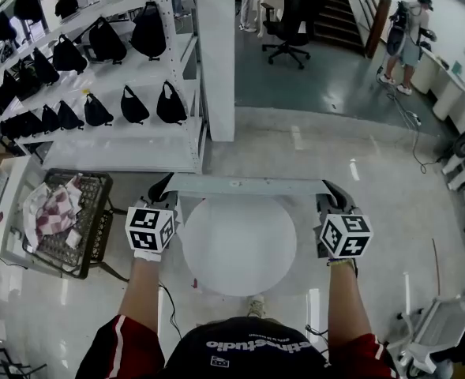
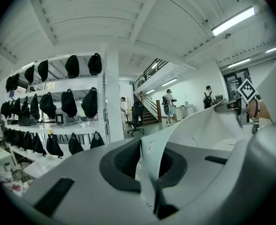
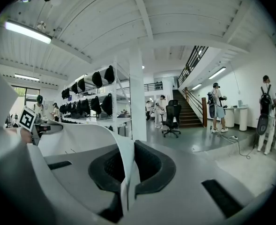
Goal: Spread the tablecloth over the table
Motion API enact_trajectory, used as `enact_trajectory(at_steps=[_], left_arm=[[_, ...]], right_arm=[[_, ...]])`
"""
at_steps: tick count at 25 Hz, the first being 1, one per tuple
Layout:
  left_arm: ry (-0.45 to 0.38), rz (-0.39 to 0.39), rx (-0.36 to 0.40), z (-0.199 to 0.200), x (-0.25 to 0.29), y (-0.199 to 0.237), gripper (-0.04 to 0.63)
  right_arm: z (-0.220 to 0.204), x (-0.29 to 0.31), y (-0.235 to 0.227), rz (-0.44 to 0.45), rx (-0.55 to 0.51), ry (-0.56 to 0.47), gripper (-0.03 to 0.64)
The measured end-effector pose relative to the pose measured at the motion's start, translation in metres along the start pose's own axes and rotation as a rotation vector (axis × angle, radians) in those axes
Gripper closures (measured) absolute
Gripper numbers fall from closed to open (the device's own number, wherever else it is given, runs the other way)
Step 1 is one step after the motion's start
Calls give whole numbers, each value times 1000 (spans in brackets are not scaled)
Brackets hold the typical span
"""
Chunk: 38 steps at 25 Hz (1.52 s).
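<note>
Tablecloth (image 1: 248, 185): held up in the air, stretched between the two grippers. From the head view it is seen as a narrow pale band along the far edge of the round table (image 1: 240, 247). Whether it touches the tabletop cannot be told. The tabletop is seen bare and white in front of the band.

Left gripper (image 1: 163, 193): jaws pressed together on one end of the cloth. In the left gripper view the cloth (image 2: 194, 130) is pinched between the dark pads of the gripper (image 2: 149, 162) and sweeps up and to the right toward the other gripper's marker cube (image 2: 246, 90).

Right gripper (image 1: 332, 196): jaws likewise clamped on the other end. In the right gripper view a fold of cloth (image 3: 81, 135) is nipped between the pads of the gripper (image 3: 128, 167) and curves away to the left toward the opposite marker cube (image 3: 27, 118).

Both grippers are held at about the same height, on either side of the table, with both forearms extended forward.

Surroundings: a white shelf rack (image 1: 177, 144) loaded with black bags (image 1: 148, 31) is noted beyond the table at left, beside a white column (image 1: 216, 54). A dark wire basket (image 1: 90, 235) is seen on the floor at left. An office chair (image 1: 294, 18) and a standing person (image 1: 410, 42) are recorded farther back.
</note>
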<state>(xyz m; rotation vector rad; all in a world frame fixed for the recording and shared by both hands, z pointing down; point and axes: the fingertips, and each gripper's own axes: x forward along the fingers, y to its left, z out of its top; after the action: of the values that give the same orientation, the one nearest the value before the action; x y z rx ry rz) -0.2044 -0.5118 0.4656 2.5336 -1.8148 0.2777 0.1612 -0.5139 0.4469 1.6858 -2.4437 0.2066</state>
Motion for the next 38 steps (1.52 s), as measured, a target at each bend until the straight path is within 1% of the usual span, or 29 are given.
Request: enact_trajectory(at_steps=[8,12,17,22,24,27,28,33,38], left_arm=[[24,-26,-13,-29,-28,-14,568],[37,-32,-33,-45,-44,-27,568],[69,-46,-14,-70,-64,-43,568],[95,-55,-17,-93,-84,-53,568],[113,-57,5,-102,-91,-57,568],[146,-67,72,-119,-101,-61,569],[155,-74,80,-125,-104,-63,569],[208,-96,46,-149,-118,-74,568],[264,-110,44,-172,-128,-83,568]], right_arm=[[-35,-30,13,-25,41,30,588],[-57,-49,15,-38,66,59,588],[-86,-69,19,-46,110,94,588],[-112,-88,28,-49,125,127,588],[-122,-95,32,-52,134,141,588],[-139,-104,38,-44,158,166,586],[-146,-108,40,-43,164,177,586],[-176,-125,45,-76,170,235,584],[-202,-136,46,-105,154,283,577]])
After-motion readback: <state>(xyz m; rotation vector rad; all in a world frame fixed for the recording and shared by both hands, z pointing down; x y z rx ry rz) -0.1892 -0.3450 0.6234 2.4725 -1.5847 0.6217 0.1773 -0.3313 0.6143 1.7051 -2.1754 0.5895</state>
